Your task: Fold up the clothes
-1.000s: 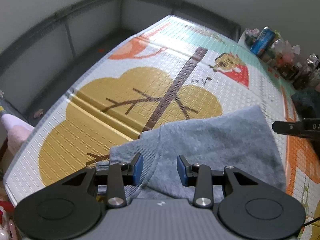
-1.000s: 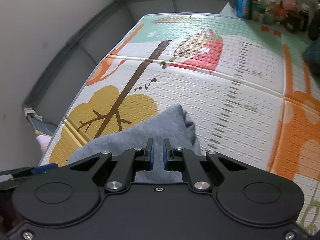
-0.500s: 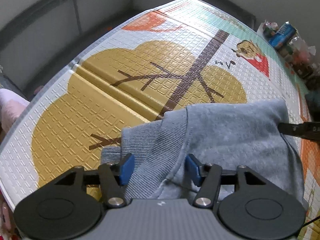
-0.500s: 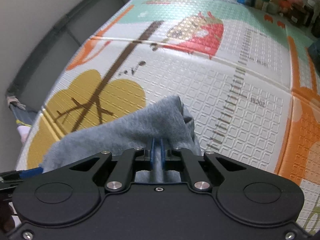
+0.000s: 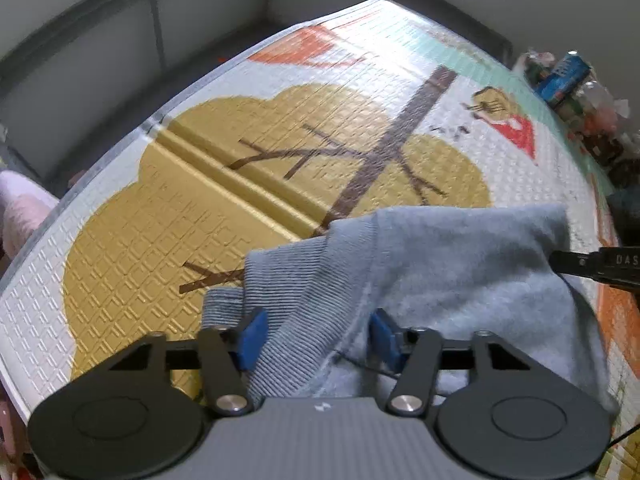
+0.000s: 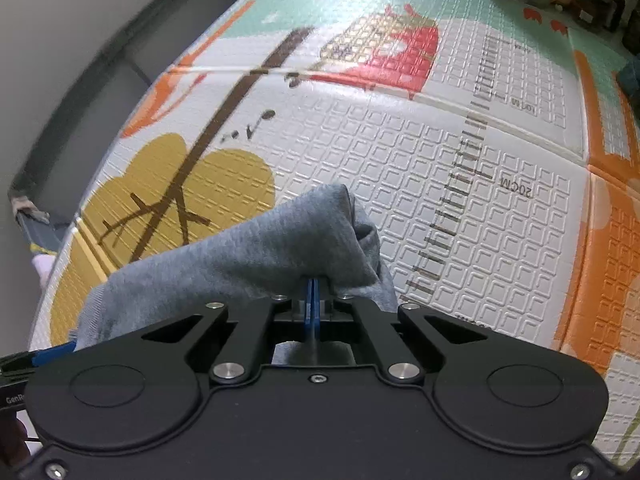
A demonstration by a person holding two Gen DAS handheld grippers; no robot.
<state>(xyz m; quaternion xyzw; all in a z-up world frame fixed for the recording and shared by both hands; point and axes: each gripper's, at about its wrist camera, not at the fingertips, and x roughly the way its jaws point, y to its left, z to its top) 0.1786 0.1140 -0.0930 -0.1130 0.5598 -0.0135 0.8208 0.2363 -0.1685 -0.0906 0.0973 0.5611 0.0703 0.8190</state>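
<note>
Mid-fold: my right gripper [image 6: 313,296] has its jaws clenched on the grey garment [image 5: 460,264] at lower centre over the mat [image 5: 160,264]; left gripper [image 5: 316,334] has just been closing, jaws still slack around the ribbed hem [image 5: 304,292]; next, pinch it.

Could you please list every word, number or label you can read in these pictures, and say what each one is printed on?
"20CM": upside down beside the ruler scale on the play mat.
"DAS", cut off by the frame edge: on the right gripper.
"Gen", cut off: on the left gripper.
The mat's farther scale mark is too blurred.
The blue package and shelf clutter are unreadable.
</note>
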